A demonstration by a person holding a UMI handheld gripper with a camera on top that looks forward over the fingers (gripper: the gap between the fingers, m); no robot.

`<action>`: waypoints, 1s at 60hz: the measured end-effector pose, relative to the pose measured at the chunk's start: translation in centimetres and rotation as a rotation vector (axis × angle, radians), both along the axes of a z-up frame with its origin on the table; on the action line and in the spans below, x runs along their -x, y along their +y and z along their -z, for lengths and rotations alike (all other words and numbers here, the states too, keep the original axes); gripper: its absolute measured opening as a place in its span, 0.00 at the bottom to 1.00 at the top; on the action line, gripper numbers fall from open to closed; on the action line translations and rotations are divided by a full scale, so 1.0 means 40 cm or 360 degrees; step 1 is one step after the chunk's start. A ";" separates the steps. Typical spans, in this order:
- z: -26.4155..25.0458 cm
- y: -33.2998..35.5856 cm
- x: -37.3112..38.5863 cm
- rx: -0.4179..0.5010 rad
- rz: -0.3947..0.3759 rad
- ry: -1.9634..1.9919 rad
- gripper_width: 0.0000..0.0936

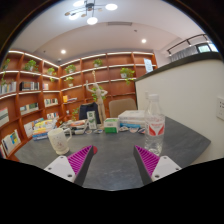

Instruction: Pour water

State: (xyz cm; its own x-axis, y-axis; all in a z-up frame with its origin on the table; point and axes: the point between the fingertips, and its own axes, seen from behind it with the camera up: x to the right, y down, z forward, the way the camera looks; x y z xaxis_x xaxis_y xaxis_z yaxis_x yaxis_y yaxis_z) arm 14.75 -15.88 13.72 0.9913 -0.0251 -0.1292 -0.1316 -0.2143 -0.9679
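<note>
Grey table [112, 160], clear water bottle [154, 120] upright just beyond right finger, gripper [113, 160] spread, holding nothing

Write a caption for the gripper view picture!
Open gripper hovers over a grey table, a clear water bottle just ahead.

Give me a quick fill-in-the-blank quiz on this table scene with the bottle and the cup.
1. The tool has its fingers ____, with nothing between them.
2. The clear bottle stands ____ on the grey table.
3. The white cup stands apart from the bottle, beyond the finger on the ____ side.
4. The wall behind the table is lined with wooden ____.

Missing words: open; upright; left; shelves
</note>
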 end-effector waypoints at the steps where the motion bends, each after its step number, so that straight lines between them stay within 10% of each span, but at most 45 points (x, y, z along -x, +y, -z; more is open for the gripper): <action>1: 0.011 -0.006 -0.016 0.0004 0.0014 0.0015 0.90; 33: 0.094 0.160 -0.386 -0.0064 0.0169 -0.0155 0.89; 43: 0.065 0.276 -0.476 -0.0128 0.0147 -0.0166 0.59; 60: 0.054 0.279 -0.473 -0.0207 0.0162 -0.0264 0.36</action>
State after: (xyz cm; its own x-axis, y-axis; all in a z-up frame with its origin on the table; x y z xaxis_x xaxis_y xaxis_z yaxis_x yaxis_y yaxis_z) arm 33.66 -4.72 11.55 0.9925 -0.1196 0.0263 0.0168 -0.0798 -0.9967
